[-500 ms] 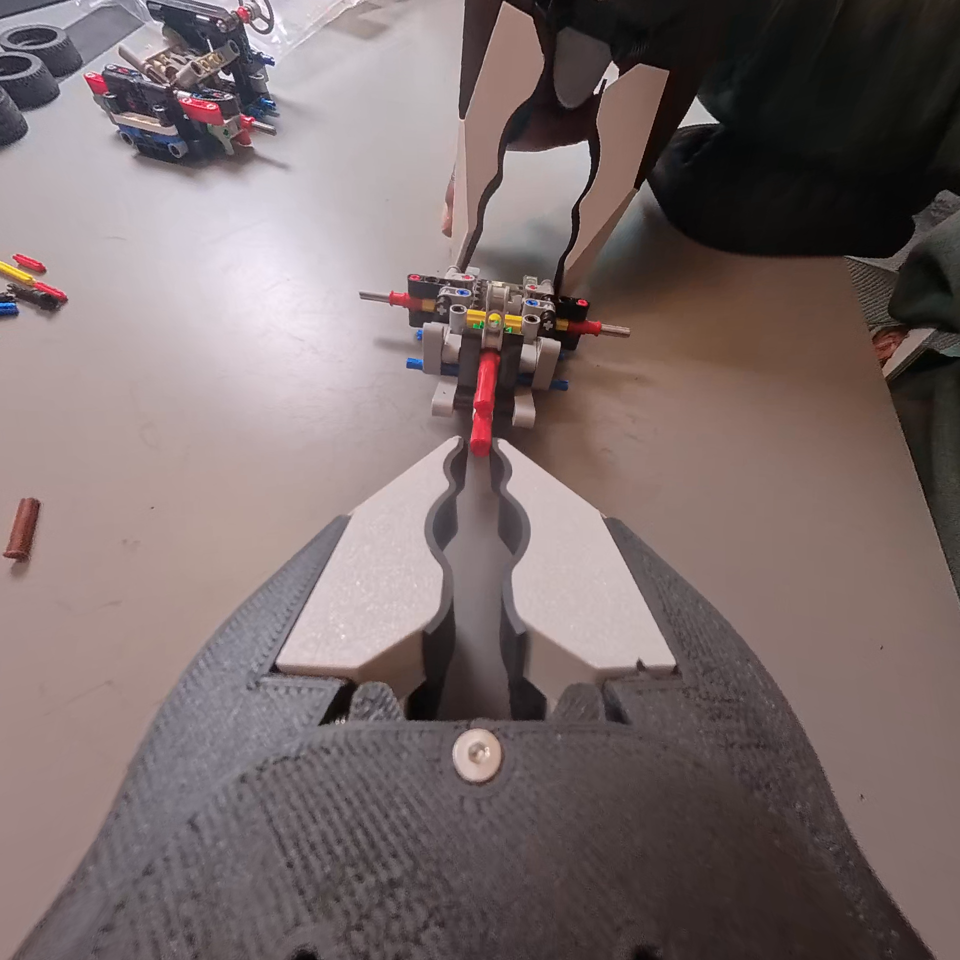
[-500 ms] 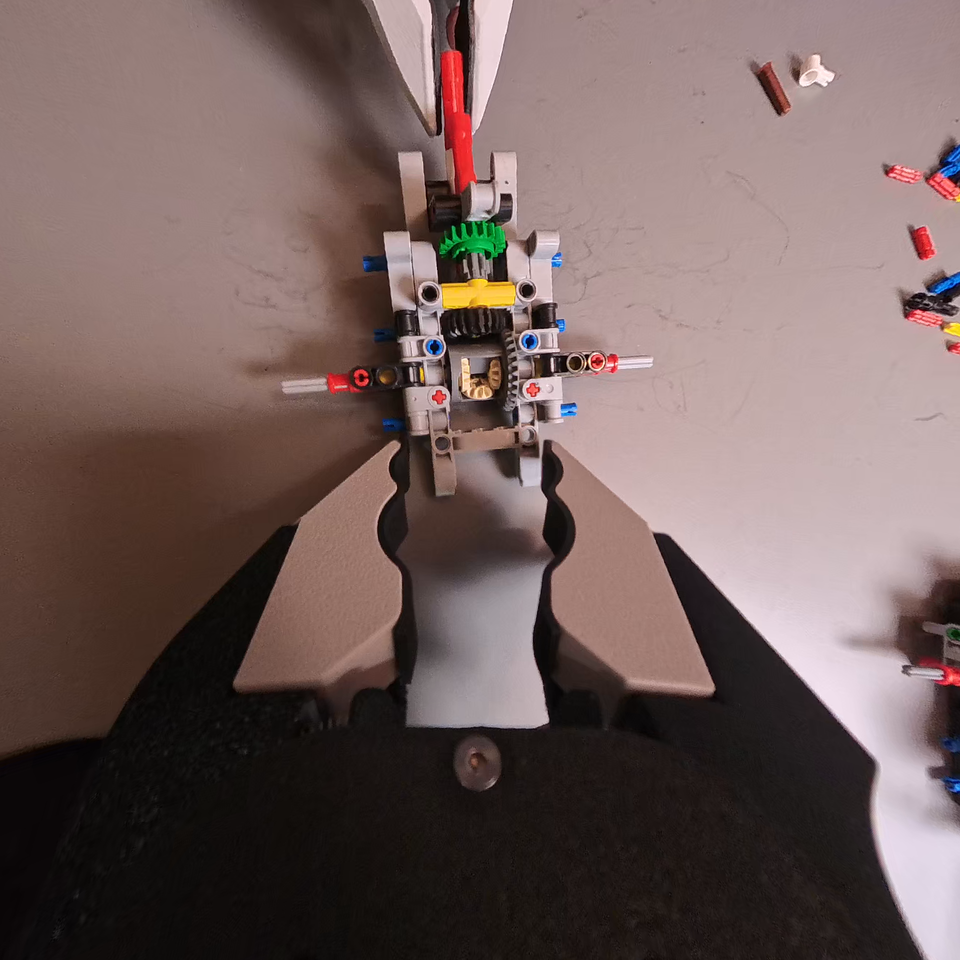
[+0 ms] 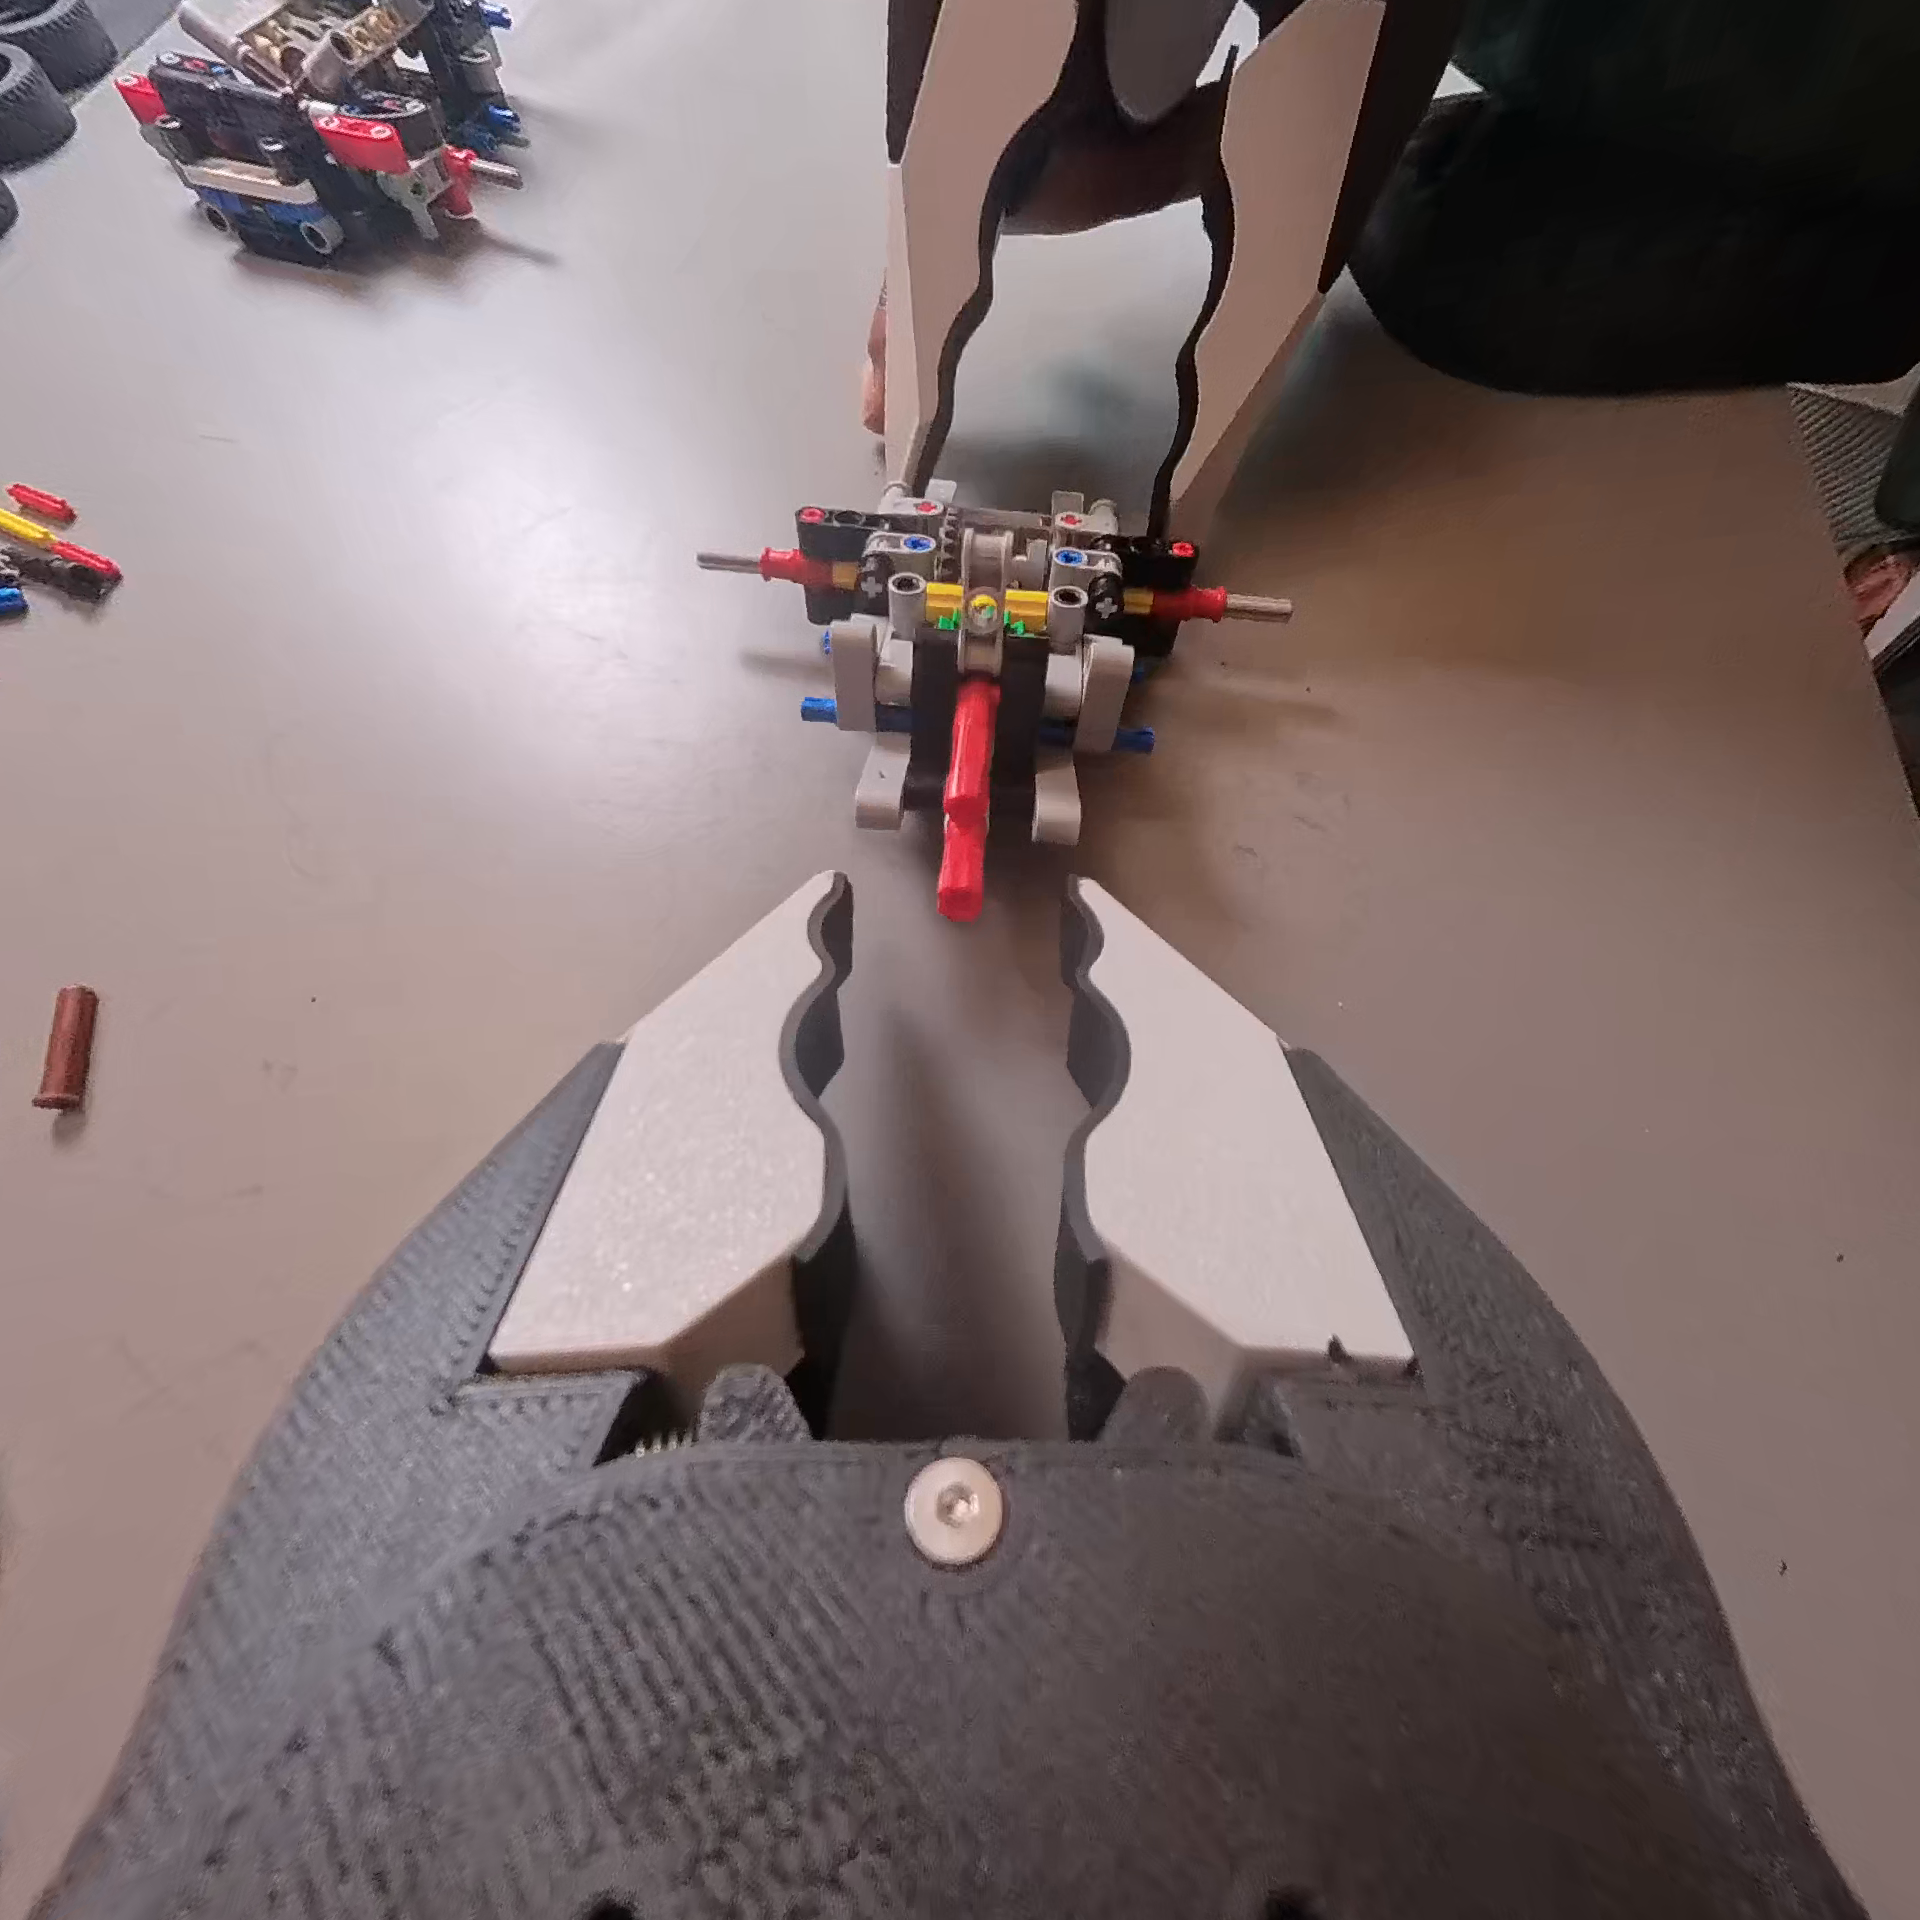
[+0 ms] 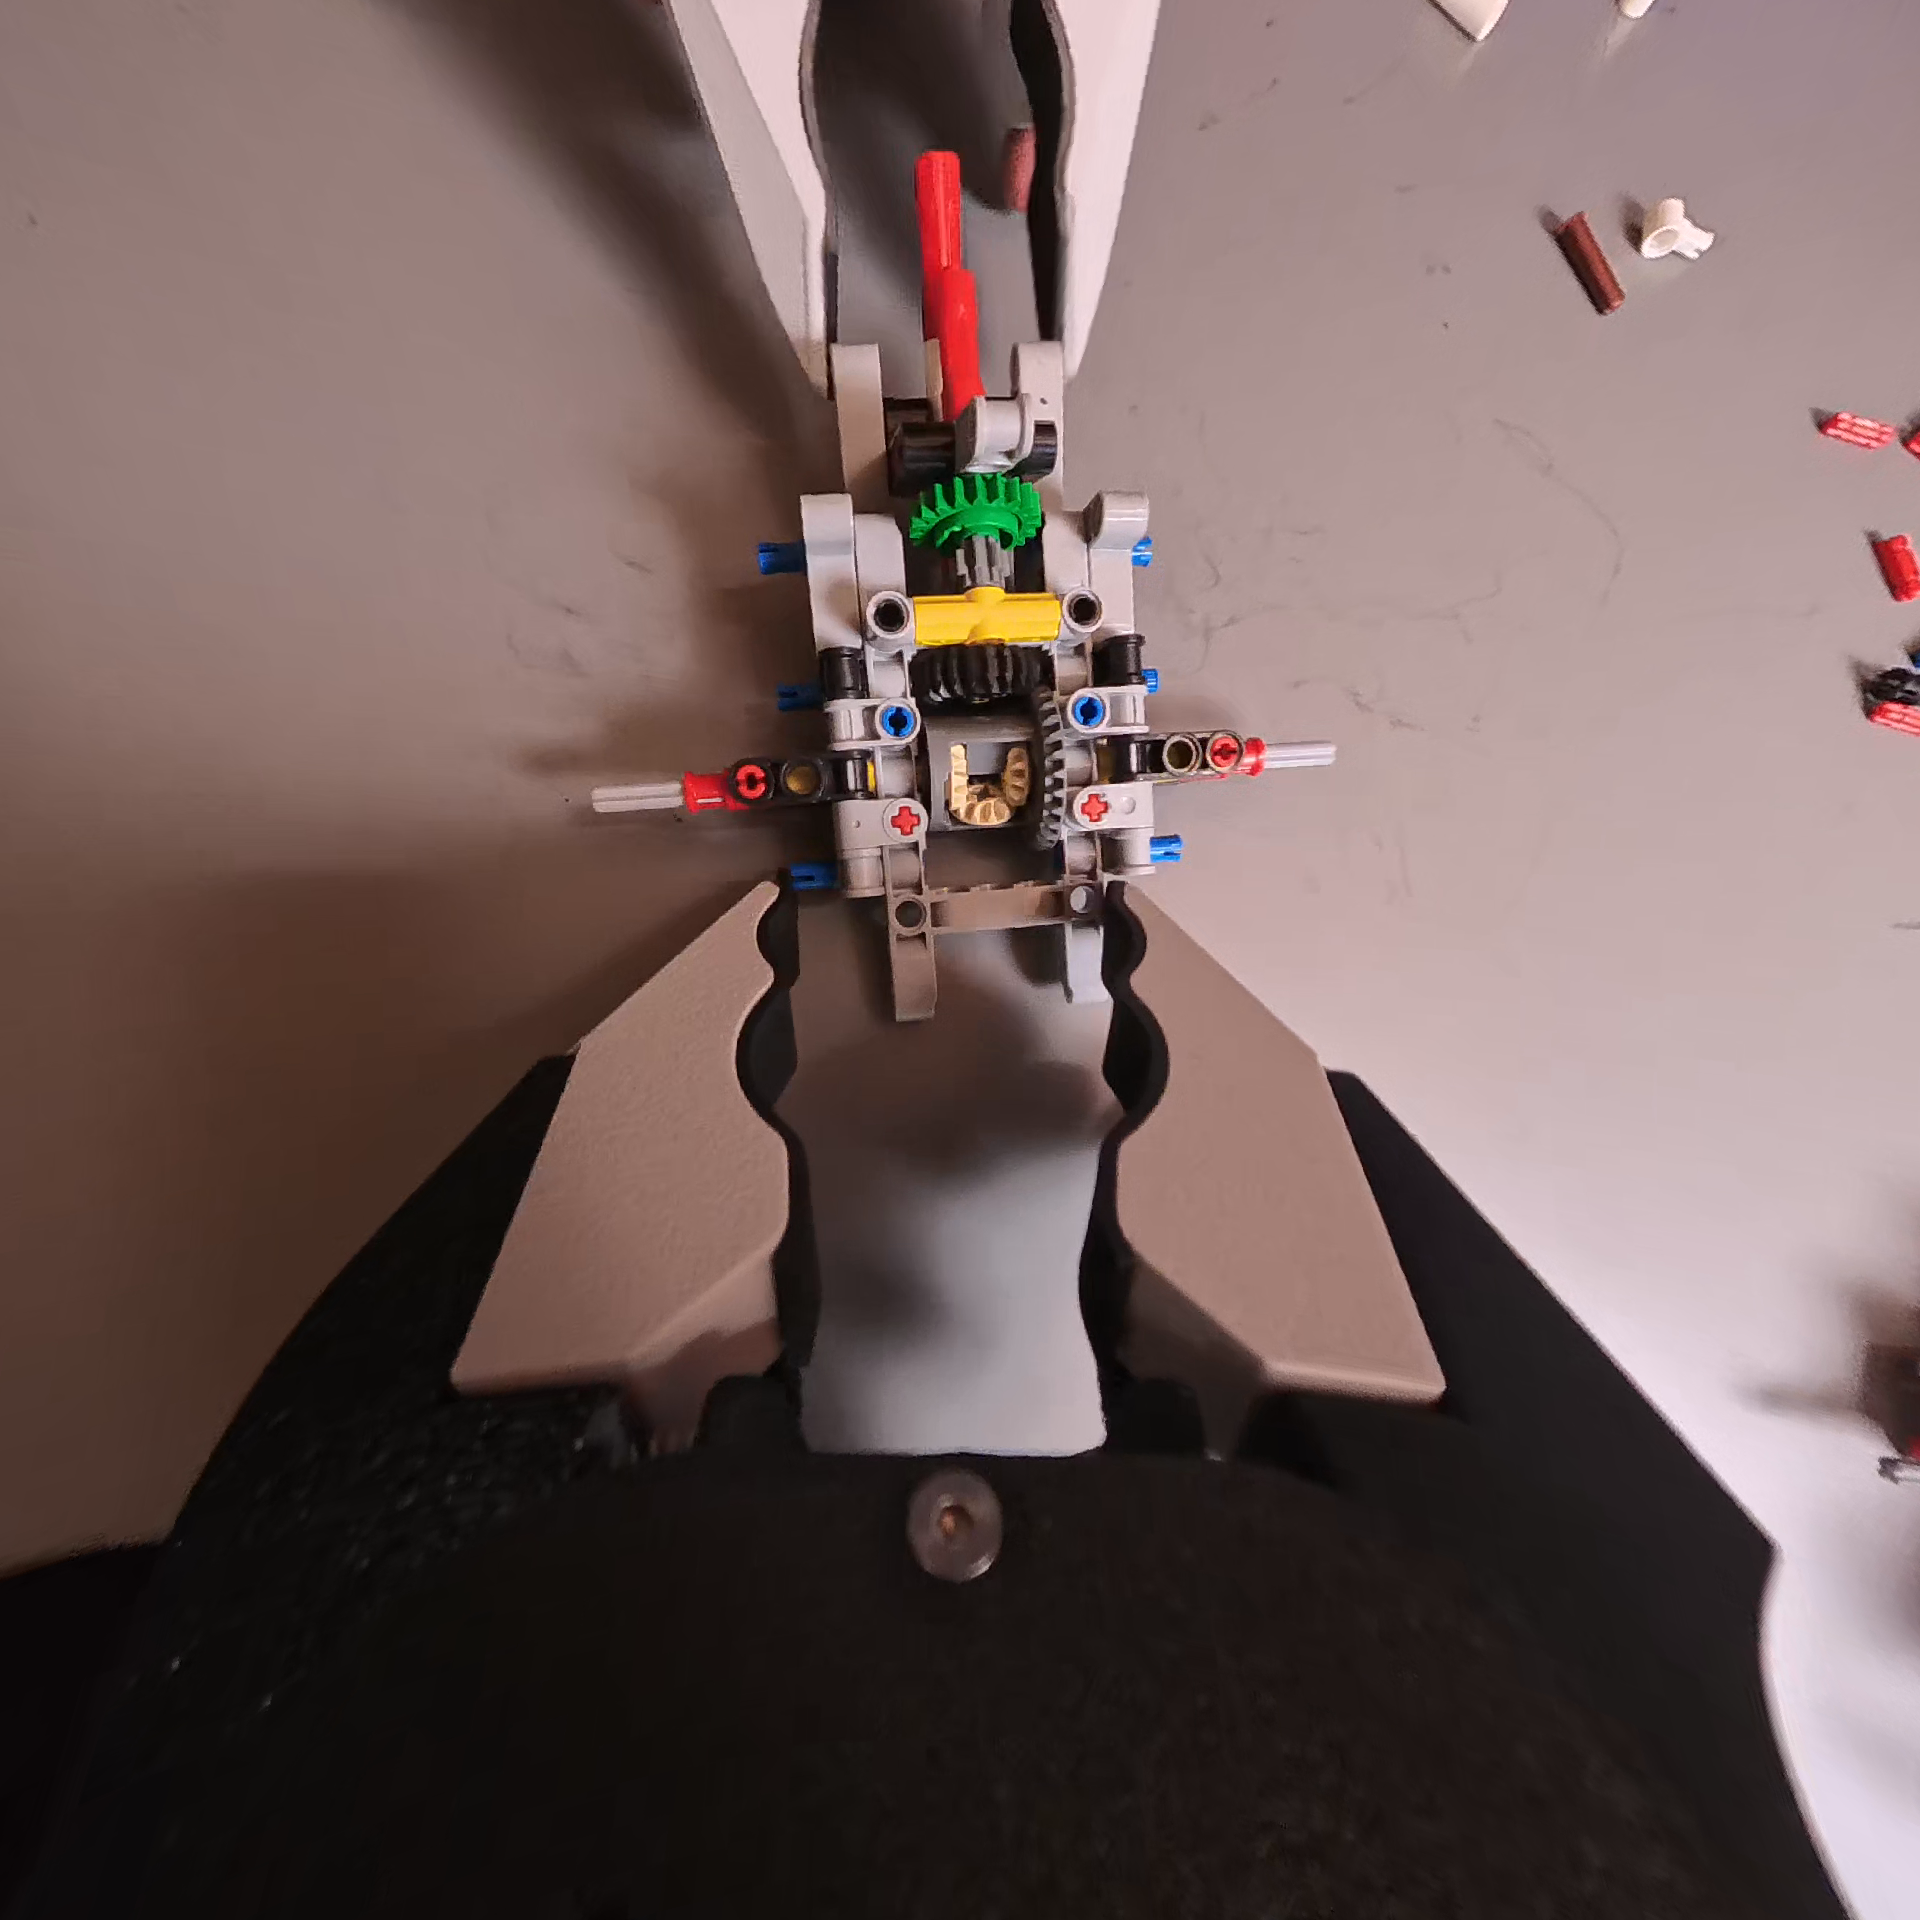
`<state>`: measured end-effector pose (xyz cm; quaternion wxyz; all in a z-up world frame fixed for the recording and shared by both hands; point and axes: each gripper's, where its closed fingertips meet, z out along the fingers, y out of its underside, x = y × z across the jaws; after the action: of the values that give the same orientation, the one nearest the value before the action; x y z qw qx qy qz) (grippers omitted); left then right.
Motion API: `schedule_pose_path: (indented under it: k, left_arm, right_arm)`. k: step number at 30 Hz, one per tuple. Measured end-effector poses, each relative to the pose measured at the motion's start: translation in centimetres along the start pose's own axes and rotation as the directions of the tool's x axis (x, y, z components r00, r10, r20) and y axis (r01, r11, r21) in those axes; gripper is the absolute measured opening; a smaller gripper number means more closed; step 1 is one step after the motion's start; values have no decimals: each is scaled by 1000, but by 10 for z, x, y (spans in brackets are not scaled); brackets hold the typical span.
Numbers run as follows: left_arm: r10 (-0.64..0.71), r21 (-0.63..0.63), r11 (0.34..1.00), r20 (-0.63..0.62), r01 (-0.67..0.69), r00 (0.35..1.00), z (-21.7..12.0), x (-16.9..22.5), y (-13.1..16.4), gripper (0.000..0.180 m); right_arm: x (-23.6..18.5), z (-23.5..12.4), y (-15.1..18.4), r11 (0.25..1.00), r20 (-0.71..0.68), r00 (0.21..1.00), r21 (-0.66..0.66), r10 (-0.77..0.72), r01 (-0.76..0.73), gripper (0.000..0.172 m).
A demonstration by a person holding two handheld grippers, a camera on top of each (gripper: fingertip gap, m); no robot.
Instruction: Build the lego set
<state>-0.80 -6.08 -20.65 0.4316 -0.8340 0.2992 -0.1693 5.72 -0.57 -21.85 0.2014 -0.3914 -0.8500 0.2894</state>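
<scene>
Surface: grey-brown table [image 3: 416,727].
Centre: geared brick assembly [image 4: 982,717].
Far left: second brick model [image 3: 312,135], black tyres [image 3: 42,94].
Scattered: red pins [image 4: 1860,428], brown pin [image 3: 68,1044], white connector [image 4: 1673,229].

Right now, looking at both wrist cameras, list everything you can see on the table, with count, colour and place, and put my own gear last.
Gear assembly: one, grey with red, yellow, green and blue parts, table centre.
Red axle: one, sticking out of the assembly toward the left tongs.
Second assembly: one, black, red and blue, far corner.
Tyres: at least two, black, beside it.
Loose pins: several, red, yellow, blue, black, table edge.
Brown pin: one, lying apart.
White connector: one, near the brown pin.
Table: one, grey.
Sleeve: dark.
Left tongs: open, axle tip untouched.
Right tongs: open, flanking the assembly's end.
</scene>
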Motion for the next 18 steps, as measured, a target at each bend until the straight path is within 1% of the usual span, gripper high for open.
schedule_pose_path:
  k: [6,9,12,14,18]
  left_arm:
    - [22,-36,999,17,-21,1000,4,0,4,57]
    - [29,-49,998,12,-28,1000,7,2,4,61]
    - [39,-51,998,12,-38,999,11,4,1,58]
    - [45,-58,997,8,-44,999,14,5,1,50]
    - [55,-66,996,5,-54,998,16,6,1,44]
  right_arm:
    - [-2,-4,-3,998,33,998,39,52,-54,57]
    - [-2,-5,-5,996,40,997,60,62,-65,57]
    - [-4,-6,-11,991,66,995,102,77,-83,57]
    - [-5,-7,-14,989,73,994,122,78,-86,56]
    - [-4,-8,-13,989,69,995,126,74,-83,56]
